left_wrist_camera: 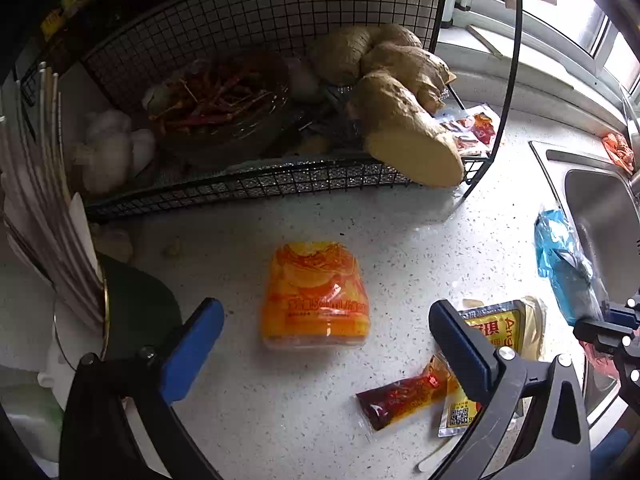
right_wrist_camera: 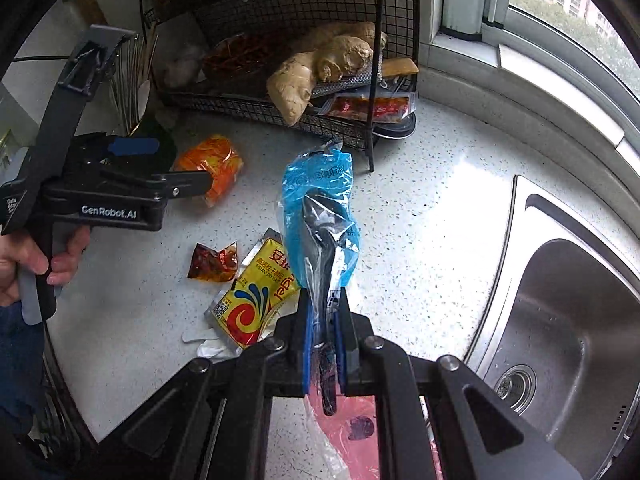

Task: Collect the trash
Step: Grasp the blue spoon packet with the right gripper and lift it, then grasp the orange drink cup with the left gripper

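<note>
**Wrappers strewn on a speckled counter, one already pinched**

Crinkled blue plastic bag (right_wrist_camera: 320, 216), translucent with something dark and glossy inside, rises from the right gripper (right_wrist_camera: 325, 344), whose blue-padded fingers are pressed together on its lower end. A pink film bag (right_wrist_camera: 352, 424) hangs beneath the same jaws.

The left gripper (left_wrist_camera: 326, 340) stands wide apart, gripping nothing, its blue pads (left_wrist_camera: 192, 348) framing a puffy orange-and-yellow plastic packet (left_wrist_camera: 314, 296) that lies flat on the white speckled stone countertop (left_wrist_camera: 400, 240). Near the right-hand finger lie a flat dark-red sauce sachet (left_wrist_camera: 400, 400), shiny and slightly creased, and a yellow foil yeast packet (left_wrist_camera: 500, 328), partly hidden behind that finger. In the right wrist view the yellow packet (right_wrist_camera: 256, 300) shows a red swirl and sits just beside the sachet (right_wrist_camera: 214, 264), with a scrap of white plastic (right_wrist_camera: 208, 344) at its lower edge.

Behind the trash stands a black wire-mesh rack (left_wrist_camera: 256, 184) holding knobbly beige ginger roots (left_wrist_camera: 404, 120), a clear bowl of dried red chillies (left_wrist_camera: 220, 100) and papery white garlic bulbs (left_wrist_camera: 112, 148). More red sauce sachets (right_wrist_camera: 368, 108) are tucked under the rack's far corner. A dark green holder of pale chopsticks (left_wrist_camera: 132, 308) stands close to the left finger. A brushed stainless-steel sink (right_wrist_camera: 560, 320) borders the counter on the right.
</note>
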`<control>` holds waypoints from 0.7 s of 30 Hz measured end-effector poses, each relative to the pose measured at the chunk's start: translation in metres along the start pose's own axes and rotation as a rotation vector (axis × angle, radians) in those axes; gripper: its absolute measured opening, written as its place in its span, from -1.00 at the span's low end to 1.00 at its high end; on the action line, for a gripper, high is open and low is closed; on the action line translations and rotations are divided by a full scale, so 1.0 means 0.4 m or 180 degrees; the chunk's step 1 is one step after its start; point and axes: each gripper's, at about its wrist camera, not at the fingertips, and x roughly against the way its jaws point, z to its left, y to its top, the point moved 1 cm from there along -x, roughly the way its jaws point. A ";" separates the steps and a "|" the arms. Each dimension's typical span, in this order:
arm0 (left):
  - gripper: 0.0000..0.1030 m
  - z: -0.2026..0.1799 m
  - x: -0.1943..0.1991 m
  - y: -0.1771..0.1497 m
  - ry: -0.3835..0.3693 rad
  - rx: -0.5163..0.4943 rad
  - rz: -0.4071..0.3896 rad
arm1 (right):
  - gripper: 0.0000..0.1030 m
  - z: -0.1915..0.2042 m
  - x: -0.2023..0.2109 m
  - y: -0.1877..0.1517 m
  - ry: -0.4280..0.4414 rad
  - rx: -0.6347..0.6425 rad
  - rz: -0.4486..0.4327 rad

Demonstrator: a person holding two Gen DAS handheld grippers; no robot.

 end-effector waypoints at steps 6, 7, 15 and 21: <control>0.80 0.002 -0.055 0.028 -0.0022 0.0043 0.0049 | -0.84 -0.021 -0.002 -0.008 -0.0040 -0.0072 0.0058; 0.73 0.008 -0.055 0.027 -0.0016 0.0028 0.0048 | -0.84 -0.023 -0.002 -0.009 -0.0046 -0.0078 0.0061; 0.17 -0.017 -0.080 0.024 -0.0144 -0.0043 0.0149 | -0.84 -0.029 -0.009 -0.001 -0.0055 -0.0142 0.0083; 0.12 -0.049 -0.054 -0.007 -0.0182 -0.0043 0.0166 | -0.84 -0.018 0.002 -0.001 -0.0044 -0.0099 0.0042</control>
